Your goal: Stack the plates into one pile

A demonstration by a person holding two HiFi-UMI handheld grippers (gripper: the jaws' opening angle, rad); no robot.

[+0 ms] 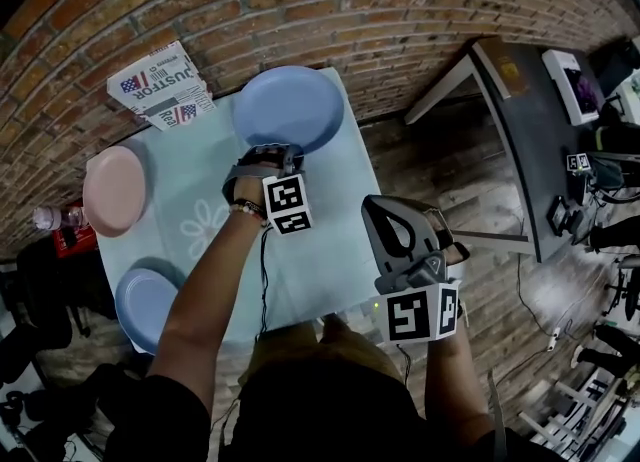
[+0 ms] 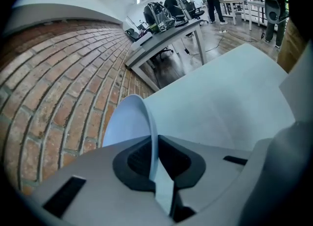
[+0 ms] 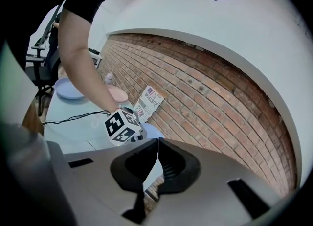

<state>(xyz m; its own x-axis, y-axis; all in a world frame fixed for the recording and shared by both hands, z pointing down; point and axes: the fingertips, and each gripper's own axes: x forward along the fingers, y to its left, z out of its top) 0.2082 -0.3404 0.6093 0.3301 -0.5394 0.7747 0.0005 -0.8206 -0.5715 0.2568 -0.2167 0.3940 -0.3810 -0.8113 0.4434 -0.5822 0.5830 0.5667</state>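
A large blue plate (image 1: 288, 108) lies at the far side of the pale blue table (image 1: 330, 260). My left gripper (image 1: 272, 153) is at its near rim. In the left gripper view the jaws (image 2: 155, 144) are shut on that rim, and the plate (image 2: 124, 122) runs on edge between the pads. A pink plate (image 1: 113, 190) sits at the table's left edge. A smaller blue plate (image 1: 145, 305) sits at the near left corner. My right gripper (image 1: 378, 208) hangs off the table's right edge, shut with nothing between its tips (image 3: 157, 142).
A folded newspaper (image 1: 160, 85) lies at the far left corner against the brick wall (image 1: 330, 10). A plastic bottle (image 1: 55, 217) stands left of the table. A dark desk (image 1: 540, 120) with gear stands to the right across the wooden floor.
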